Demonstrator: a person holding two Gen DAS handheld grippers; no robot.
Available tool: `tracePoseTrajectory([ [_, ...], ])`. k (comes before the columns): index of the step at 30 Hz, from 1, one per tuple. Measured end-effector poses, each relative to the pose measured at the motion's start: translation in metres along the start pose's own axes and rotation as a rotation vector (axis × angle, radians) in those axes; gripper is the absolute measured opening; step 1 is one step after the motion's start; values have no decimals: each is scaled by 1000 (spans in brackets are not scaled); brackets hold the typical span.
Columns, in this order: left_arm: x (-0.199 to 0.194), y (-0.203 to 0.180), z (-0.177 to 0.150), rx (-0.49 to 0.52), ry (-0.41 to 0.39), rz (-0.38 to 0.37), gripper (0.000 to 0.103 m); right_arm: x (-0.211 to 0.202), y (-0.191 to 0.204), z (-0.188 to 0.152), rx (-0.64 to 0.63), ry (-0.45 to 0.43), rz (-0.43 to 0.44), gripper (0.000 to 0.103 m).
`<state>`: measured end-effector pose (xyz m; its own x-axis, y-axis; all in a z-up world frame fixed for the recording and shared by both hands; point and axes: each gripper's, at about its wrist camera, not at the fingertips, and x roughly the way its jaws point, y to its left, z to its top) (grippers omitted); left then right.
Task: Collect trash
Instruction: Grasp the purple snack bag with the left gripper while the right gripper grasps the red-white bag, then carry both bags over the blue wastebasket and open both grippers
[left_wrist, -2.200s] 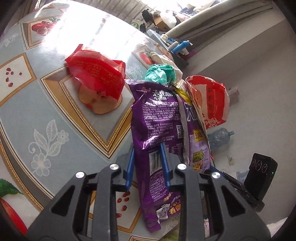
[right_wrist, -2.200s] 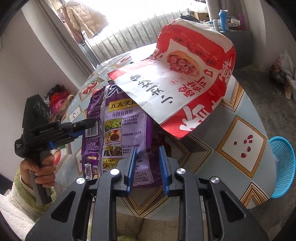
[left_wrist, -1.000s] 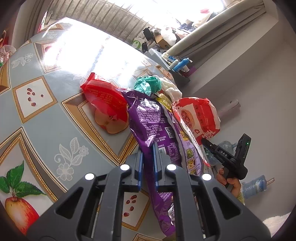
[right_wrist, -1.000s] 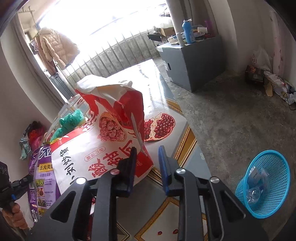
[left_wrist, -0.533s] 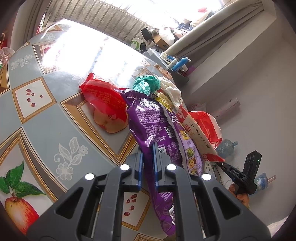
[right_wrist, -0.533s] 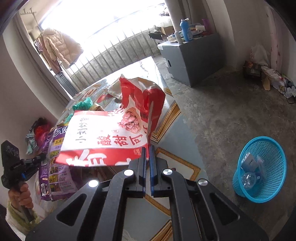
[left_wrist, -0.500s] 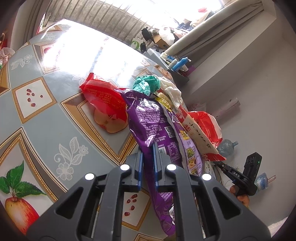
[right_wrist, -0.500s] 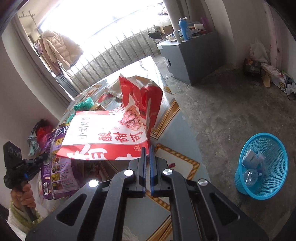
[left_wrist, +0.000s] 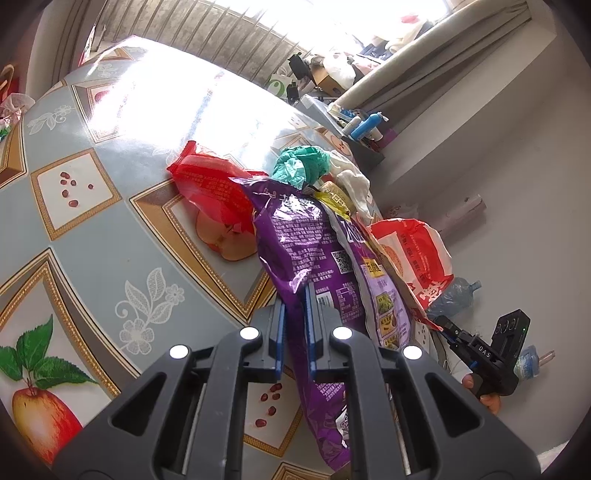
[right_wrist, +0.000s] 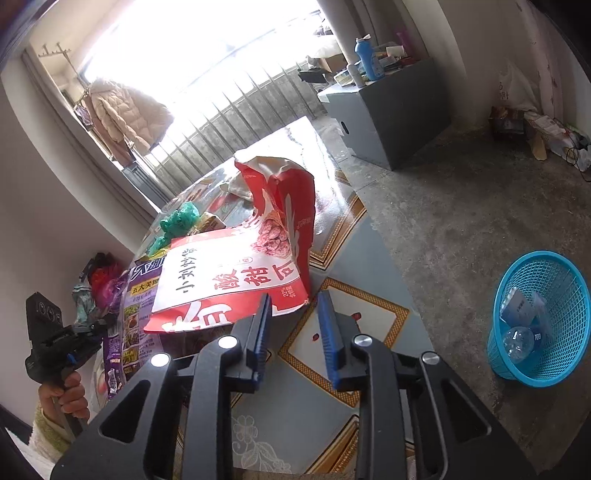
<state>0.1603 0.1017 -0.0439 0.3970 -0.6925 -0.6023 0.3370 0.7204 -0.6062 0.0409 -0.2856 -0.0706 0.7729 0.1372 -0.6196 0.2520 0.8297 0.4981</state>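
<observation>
My left gripper (left_wrist: 294, 295) is shut on the edge of a purple snack bag (left_wrist: 314, 254) and holds it at the table's near edge. The bag also shows in the right wrist view (right_wrist: 127, 314). A red-and-white snack bag (right_wrist: 236, 277) lies over the purple one; it also shows in the left wrist view (left_wrist: 417, 258). My right gripper (right_wrist: 293, 306) is open, its jaws wide apart just in front of that bag's corner, holding nothing. A blue trash basket (right_wrist: 543, 317) with some trash stands on the floor at the right.
A red wrapper (left_wrist: 214, 188), a crumpled green bag (left_wrist: 303, 162), a yellow wrapper (left_wrist: 334, 197) and a white cloth (left_wrist: 354, 181) lie on the patterned table (left_wrist: 92, 229). A grey cabinet (right_wrist: 391, 99) with bottles stands behind. Plastic bottles (left_wrist: 454, 295) lie on the floor.
My right gripper has opened and let go of the red-and-white bag, which now rests on the purple bag. My left gripper stays shut on the purple bag.
</observation>
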Motion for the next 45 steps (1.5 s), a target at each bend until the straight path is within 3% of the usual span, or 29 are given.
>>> tracePoseTrajectory([
  [14, 4, -16, 10, 43, 18, 15, 8, 45, -2, 26, 34, 27, -11, 30],
  [16, 4, -20, 9, 50, 16, 15, 8, 48, -3, 25, 35, 35, -15, 25],
  [18, 3, -23, 9, 54, 13, 10, 8, 51, -4, 22, 35, 47, -14, 12],
  [21, -1, -28, 8, 71, 7, 0, 6, 49, -6, 21, 45, 43, -7, 5],
  [31, -30, -63, 12, 103, -51, -125, 1, 7, -7, 17, 59, -66, 60, 2],
  [38, -59, -117, 14, 237, -126, -236, 0, -38, -18, 21, 83, -179, 77, 2],
  [45, -75, -167, 22, 345, -183, -280, 0, -87, -45, 22, 131, -294, 35, 2],
])
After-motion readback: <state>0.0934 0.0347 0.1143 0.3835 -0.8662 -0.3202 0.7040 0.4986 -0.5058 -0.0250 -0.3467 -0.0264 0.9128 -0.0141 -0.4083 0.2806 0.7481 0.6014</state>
